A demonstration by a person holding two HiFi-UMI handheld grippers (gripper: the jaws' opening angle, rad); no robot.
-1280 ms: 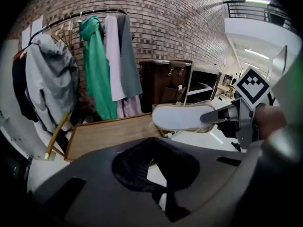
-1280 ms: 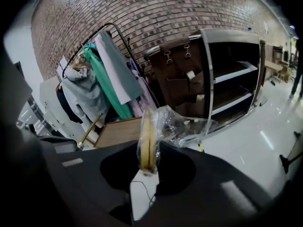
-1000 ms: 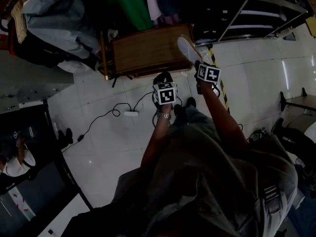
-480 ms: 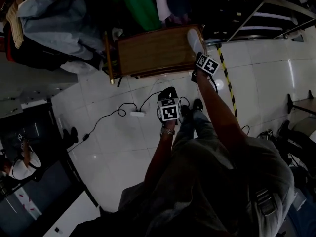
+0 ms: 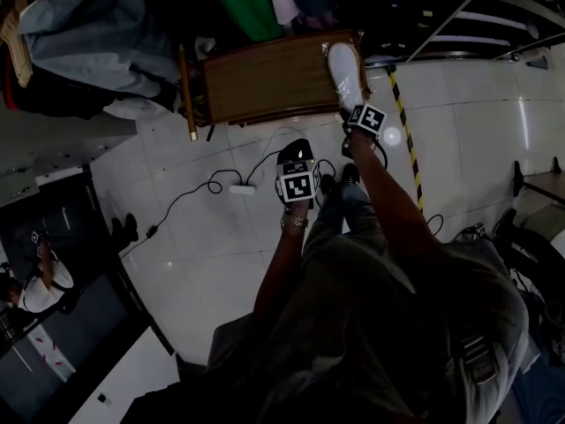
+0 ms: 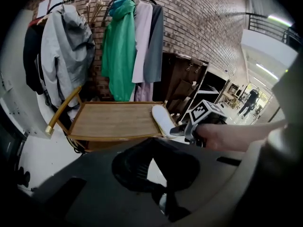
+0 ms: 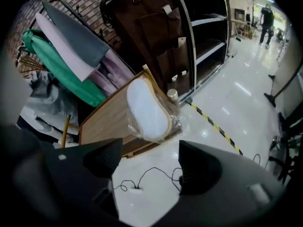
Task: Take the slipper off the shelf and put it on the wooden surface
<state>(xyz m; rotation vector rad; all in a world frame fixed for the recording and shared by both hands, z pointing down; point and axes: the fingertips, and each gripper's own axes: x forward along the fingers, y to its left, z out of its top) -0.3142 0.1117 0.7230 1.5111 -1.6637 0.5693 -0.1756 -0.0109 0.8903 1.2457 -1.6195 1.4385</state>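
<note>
1. Hovering short of the table, the left tongs (image 6: 152,167) are pressed together and empty.
2. The wooden table (image 5: 265,82) stands below hung coats (image 6: 120,46).
3. The slipper (image 7: 147,108) is white, flat and wrapped in clear plastic. It lies along the table's right end, at the edge.
4. The right tongs (image 7: 147,160) gape just short of it, holding nothing.

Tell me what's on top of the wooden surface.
Only a plastic-wrapped white slipper, lying at the right end of the wooden surface in the head view. The rest of the top is bare. The wood under the slipper is covered.
</note>
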